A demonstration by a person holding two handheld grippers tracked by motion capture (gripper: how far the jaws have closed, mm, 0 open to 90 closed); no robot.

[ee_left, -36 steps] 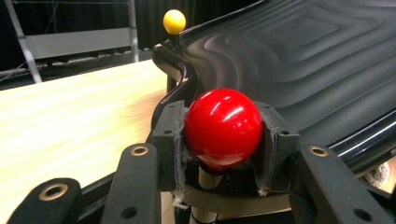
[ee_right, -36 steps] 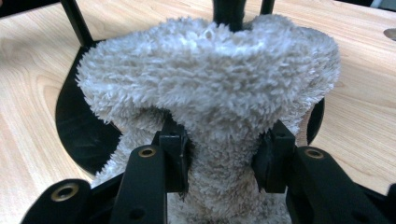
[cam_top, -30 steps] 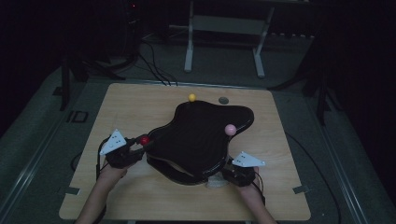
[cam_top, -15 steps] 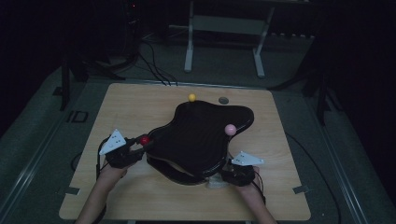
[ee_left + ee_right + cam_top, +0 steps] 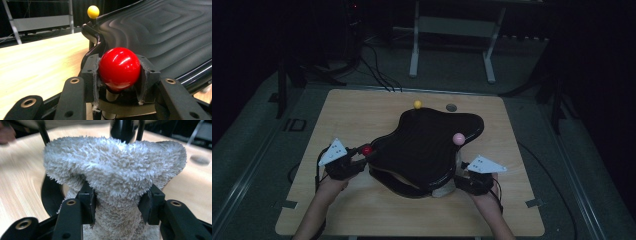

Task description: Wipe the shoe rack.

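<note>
Over on the left of the worktop (image 5: 362,215), my left tongs (image 5: 119,72) are clamped around the red ball (image 5: 119,68) at the edge of the black ribbed tray (image 5: 427,145). Yellow ball (image 5: 417,104) sits at its far rim, pink ball (image 5: 458,138) to the right. My right tongs (image 5: 117,202) just widened a bit, pads pressing a bunched fluffy grey towel (image 5: 117,167) at the tray's near-right edge.

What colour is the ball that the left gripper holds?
The ball is glossy red; the left gripper view shows it best.
</note>
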